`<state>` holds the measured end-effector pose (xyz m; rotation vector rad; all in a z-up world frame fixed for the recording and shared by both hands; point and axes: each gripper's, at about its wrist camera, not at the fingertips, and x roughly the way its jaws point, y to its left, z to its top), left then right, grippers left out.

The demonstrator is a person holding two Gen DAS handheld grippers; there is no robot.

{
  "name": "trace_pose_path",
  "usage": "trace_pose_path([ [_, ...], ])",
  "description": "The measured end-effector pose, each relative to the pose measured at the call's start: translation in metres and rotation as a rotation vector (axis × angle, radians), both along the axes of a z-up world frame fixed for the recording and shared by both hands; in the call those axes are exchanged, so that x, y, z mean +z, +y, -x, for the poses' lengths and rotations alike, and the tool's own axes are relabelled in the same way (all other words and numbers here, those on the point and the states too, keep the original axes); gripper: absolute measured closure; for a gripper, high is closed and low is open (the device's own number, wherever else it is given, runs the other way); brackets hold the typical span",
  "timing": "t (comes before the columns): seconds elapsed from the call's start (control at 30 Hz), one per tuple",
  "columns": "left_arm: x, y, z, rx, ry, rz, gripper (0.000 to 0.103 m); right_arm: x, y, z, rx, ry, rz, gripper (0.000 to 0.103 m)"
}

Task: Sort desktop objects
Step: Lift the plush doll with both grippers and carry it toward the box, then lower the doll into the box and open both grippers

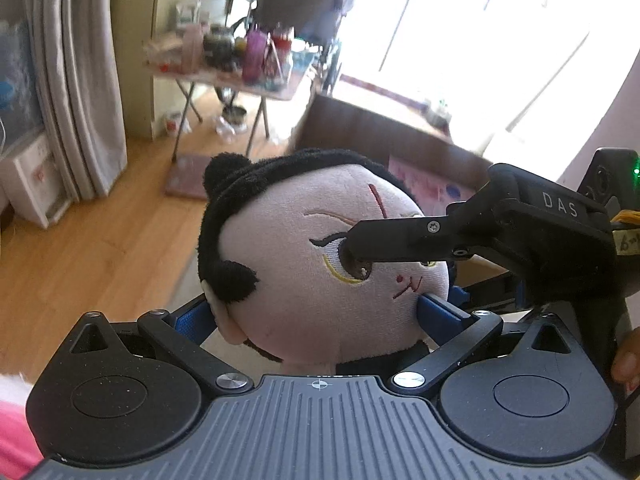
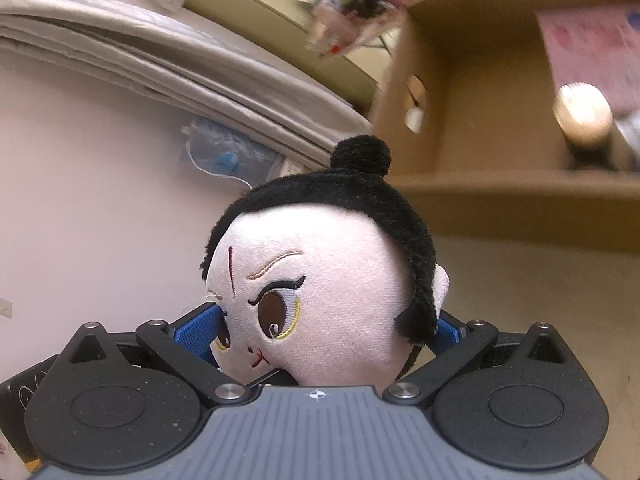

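A plush doll head (image 1: 320, 248) with a pale face, black hair and a top bun fills the middle of both views; it also shows in the right wrist view (image 2: 320, 280). My left gripper (image 1: 316, 316) is shut on the doll's head, its blue pads (image 1: 440, 312) pressing both sides. My right gripper (image 2: 320, 330) is shut on the same head from the other side, and one of its black fingers (image 1: 400, 240) crosses the doll's face in the left wrist view. The doll's body is hidden below the grippers.
An open cardboard box (image 1: 380, 136) stands just behind the doll; in the right wrist view (image 2: 500, 196) it holds a round-capped bottle (image 2: 582, 120) and a pink sheet. A cluttered folding table (image 1: 240, 68), grey curtains (image 1: 76, 80) and wooden floor lie to the left.
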<state>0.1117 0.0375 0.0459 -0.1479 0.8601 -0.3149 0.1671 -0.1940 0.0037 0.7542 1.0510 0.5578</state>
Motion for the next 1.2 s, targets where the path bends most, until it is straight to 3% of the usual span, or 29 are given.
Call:
trace_pose_path([
  [0.3, 0.052, -0.017, -0.048, -0.028, -0.095, -0.023, 0.0, 0.057, -0.005, -0.051, -0.036, -0.11, -0.008, 0.0],
  [0.57, 0.06, -0.058, -0.117, -0.085, -0.124, -0.039, 0.0, 0.062, -0.04, -0.12, -0.134, -0.136, -0.01, 0.0],
  [0.8, 0.025, -0.095, -0.177, -0.152, -0.176, -0.035, 0.0, 0.023, -0.081, -0.168, -0.224, -0.147, 0.01, 0.0],
  [1.07, -0.034, -0.115, -0.221, -0.183, -0.074, -0.068, 0.0, -0.052, -0.106, -0.201, -0.242, -0.017, -0.013, 0.0],
  [1.2, -0.05, -0.116, -0.23, -0.193, 0.003, -0.099, 0.0, -0.075, -0.099, -0.206, -0.226, 0.03, 0.024, 0.0],
])
